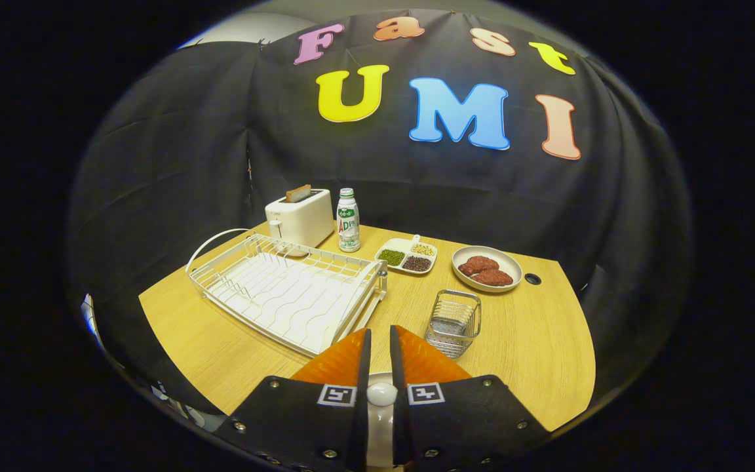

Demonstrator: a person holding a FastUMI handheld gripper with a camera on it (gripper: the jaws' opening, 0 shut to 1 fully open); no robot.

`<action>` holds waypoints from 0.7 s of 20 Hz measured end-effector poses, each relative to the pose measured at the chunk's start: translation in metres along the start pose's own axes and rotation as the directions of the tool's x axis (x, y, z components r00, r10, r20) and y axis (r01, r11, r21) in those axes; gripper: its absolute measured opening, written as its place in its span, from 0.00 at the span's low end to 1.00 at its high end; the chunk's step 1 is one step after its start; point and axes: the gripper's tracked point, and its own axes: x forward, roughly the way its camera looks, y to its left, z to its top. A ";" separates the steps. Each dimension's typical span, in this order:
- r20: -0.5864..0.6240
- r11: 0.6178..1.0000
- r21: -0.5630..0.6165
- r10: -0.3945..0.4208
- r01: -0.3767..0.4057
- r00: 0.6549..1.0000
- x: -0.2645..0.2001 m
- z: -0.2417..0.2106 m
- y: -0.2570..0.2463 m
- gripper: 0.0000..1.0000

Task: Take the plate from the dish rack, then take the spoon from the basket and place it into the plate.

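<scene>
While gripper (380, 347) pinches spoon (381, 394), above table (535, 341)

white spoon (381, 394) between tongs (381, 347).

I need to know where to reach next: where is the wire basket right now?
In the gripper view, the basket stands on the table just ahead of the nearly closed gripper, beside the dish rack.
</scene>
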 end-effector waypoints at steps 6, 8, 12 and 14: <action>-0.063 0.998 -0.017 0.051 -0.052 0.997 0.017 -0.011 0.008 0.14; -0.082 0.997 -0.038 0.067 -0.070 0.994 0.023 -0.015 0.009 0.15; -0.100 0.989 -0.088 0.109 -0.118 0.989 0.031 -0.015 0.010 0.16; -0.097 0.985 -0.094 0.137 -0.146 0.986 0.034 -0.013 0.010 0.17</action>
